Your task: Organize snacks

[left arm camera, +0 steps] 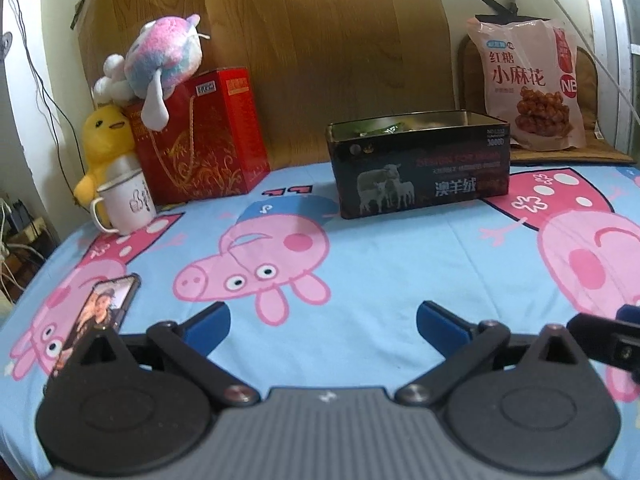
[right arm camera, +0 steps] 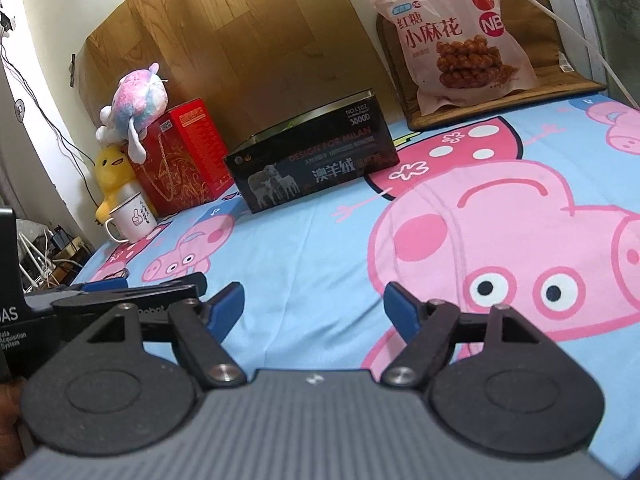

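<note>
Both tools hung low over the bed (left arm camera: 400, 248) with its pig-print sheet, side by side, nothing in either. Left tool (left arm camera: 323, 322): blue fingers spread apart, bare sheet between them. Right tool (right arm camera: 314, 308): likewise spread, empty.

The black tin (left arm camera: 420, 168) stood open at the far side of the bed, and the left view caught some wrapped items inside near its rim (green and pale, too small to name). The big pink snack bag (left arm camera: 528, 80) leaned upright on a brown mat (left arm camera: 600, 152) behind and to the right of the tin, well apart from both tools.

Judgement: part of the sorting looked done, since the tin already held things; the bag remained outside it, and no loose snacks showed on the sheet. A phone (left arm camera: 100, 316) lay beside the left tool, a red gift box (left arm camera: 208, 140), mug (left arm camera: 126, 206) and plush toys (left arm camera: 160, 60) at far left.
</note>
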The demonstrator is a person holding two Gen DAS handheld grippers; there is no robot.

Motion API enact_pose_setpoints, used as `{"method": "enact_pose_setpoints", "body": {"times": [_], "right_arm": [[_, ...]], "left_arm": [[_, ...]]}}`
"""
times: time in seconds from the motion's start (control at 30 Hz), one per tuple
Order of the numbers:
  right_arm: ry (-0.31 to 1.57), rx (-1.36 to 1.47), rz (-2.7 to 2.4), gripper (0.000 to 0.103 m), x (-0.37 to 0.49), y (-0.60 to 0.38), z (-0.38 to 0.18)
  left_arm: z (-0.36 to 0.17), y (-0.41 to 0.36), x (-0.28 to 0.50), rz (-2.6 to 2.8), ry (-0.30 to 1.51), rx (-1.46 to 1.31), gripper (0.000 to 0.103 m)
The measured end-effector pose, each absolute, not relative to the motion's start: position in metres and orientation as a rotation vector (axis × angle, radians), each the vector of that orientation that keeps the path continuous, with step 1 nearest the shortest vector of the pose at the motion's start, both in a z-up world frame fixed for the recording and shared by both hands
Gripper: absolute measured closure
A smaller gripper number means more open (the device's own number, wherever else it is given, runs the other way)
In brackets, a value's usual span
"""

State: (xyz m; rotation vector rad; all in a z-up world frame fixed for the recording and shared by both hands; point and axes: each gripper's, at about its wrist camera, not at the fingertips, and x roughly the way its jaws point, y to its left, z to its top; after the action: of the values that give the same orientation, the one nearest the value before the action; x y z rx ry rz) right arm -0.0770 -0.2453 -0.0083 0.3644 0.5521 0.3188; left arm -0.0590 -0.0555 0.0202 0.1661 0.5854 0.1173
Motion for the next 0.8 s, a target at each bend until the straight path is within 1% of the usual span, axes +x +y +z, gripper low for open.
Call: {"method": "enact_pose_setpoints", "body": {"times": [0.57,0.8], "right_arm": [[0.552,0.375,0.304,0.022,-0.0756,-0.2478,-0.0085],[0.545,0.383,0.299,0.022,-0.0767,-0.2502,-0.0078]], "left_arm": [[0.0212,-0.0532,-0.0558,0.162,0.582,0.202,0.0],[0.0237,-0.0554,-0.0596,0.174,0.552,0.228,0.0]]}}
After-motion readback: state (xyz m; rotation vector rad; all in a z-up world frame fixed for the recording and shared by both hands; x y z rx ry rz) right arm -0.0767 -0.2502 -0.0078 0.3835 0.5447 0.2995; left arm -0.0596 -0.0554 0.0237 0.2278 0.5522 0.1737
